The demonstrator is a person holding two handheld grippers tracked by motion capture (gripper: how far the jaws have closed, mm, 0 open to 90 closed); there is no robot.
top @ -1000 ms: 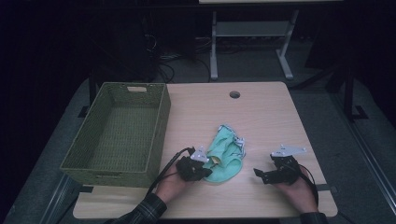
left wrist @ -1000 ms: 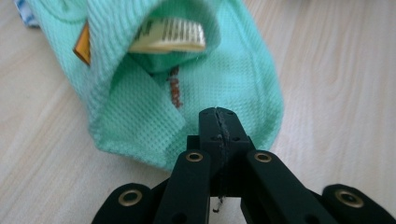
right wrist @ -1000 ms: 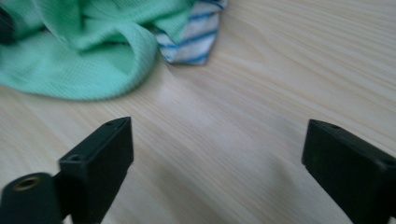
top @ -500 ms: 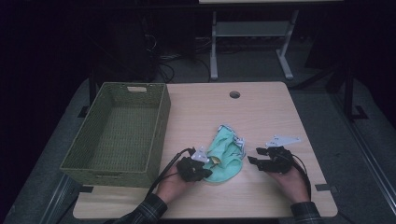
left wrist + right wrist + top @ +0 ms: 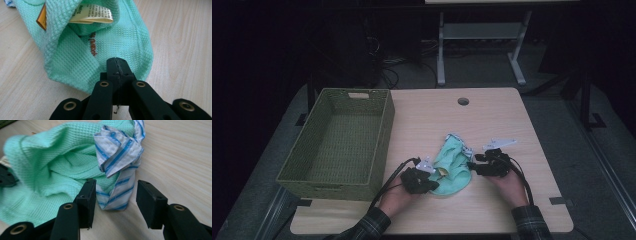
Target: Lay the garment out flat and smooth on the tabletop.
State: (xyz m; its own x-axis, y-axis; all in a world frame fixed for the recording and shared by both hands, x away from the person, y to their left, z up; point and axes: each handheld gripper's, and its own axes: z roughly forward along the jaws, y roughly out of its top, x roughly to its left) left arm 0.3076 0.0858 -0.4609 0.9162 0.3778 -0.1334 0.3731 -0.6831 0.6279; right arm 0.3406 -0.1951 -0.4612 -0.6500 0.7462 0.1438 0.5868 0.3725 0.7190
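A mint-green waffle cloth [image 5: 452,172] lies crumpled near the front of the wooden table [image 5: 497,120], with a blue-and-white striped cloth [image 5: 460,145] bunched on its far right side. My left gripper [image 5: 432,184] is at the green cloth's left front edge. In the left gripper view its jaws [image 5: 117,61] are shut on the edge of the green cloth [image 5: 75,50]. My right gripper [image 5: 472,167] is at the pile's right side. Its jaws [image 5: 116,187] have just been closing and stand apart around a fold of the striped cloth [image 5: 117,152], with a gap at the right pad.
A green woven basket [image 5: 384,130] with nothing in it stands on the table's left side, close to my left hand. A cable hole [image 5: 463,101] sits near the table's far edge. A paper care label [image 5: 92,15] shows in the green cloth's folds.
My right hand has moved left across the table up to the cloth pile, so that its jaws now straddle the striped fold. The left hand and the cloths have stayed put.
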